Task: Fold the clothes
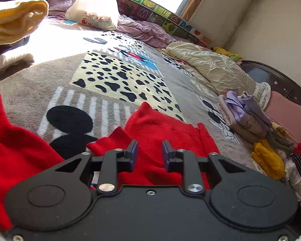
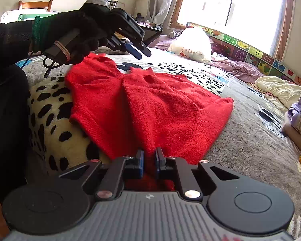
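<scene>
A red knit sweater (image 2: 150, 104) lies spread and rumpled on the spotted bed blanket (image 2: 50, 108). In the right wrist view, my right gripper (image 2: 149, 158) is shut on the sweater's near edge, with red fabric pinched between the blue pads. A gloved hand holds my left gripper (image 2: 142, 53) in the air over the sweater's far end, apart from the cloth. In the left wrist view, the left gripper (image 1: 150, 152) is open with nothing between its fingers, and the sweater (image 1: 154, 126) lies below it.
A stack of folded clothes (image 1: 248, 118) and a yellow garment (image 1: 266, 158) sit at the bed's right edge. A cream quilt (image 1: 210, 64), a white pillow (image 1: 94, 6) and a yellow towel (image 1: 14, 18) lie farther back. An alphabet mat (image 1: 166, 18) lines the wall.
</scene>
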